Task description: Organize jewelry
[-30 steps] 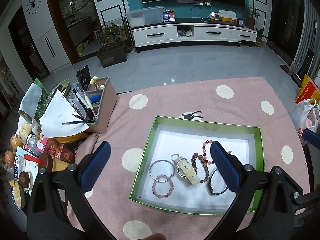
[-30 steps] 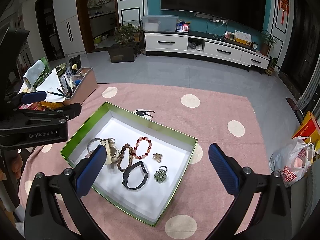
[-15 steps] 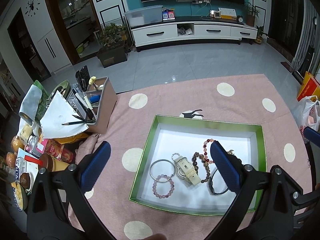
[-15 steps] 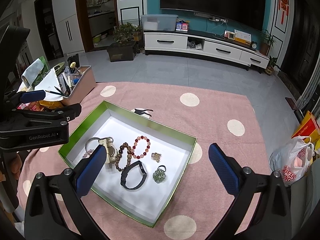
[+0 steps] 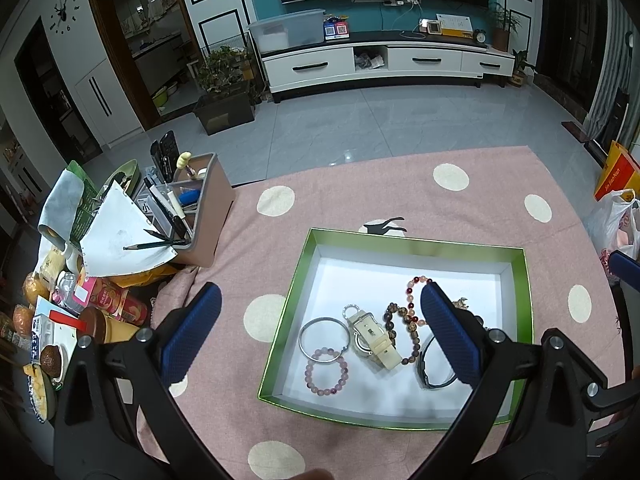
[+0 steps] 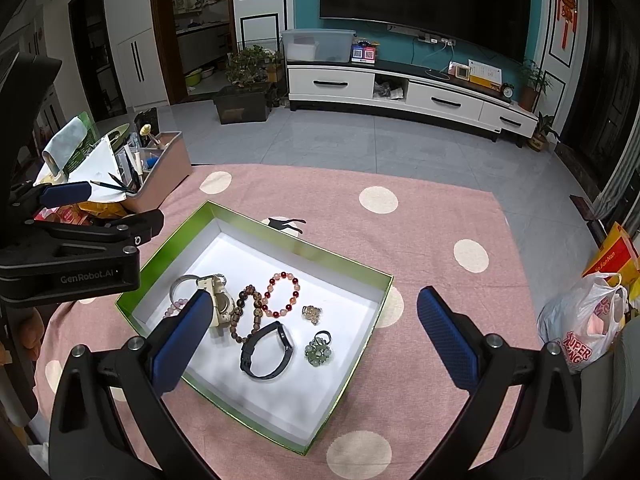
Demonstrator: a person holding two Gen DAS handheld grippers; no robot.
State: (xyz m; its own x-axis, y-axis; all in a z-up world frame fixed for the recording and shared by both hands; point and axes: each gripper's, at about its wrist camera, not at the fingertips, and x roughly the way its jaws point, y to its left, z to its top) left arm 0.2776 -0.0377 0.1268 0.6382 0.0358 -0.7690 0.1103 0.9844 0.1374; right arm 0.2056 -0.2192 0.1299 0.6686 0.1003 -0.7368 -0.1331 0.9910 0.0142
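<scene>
We log bracelets, watch, ring all in green box, sorted side by side; L gripper & R gripper both spread wide, holding nothing.

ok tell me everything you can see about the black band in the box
The black band is a slim, matte fitness-style strap, rubbery looking, closed into an oval loop with a thicker body along one side. It lies flat on the white floor of the green box, near the front. The brown bead string seems to touch its left end; the green ring lies beside it, apart.
</scene>
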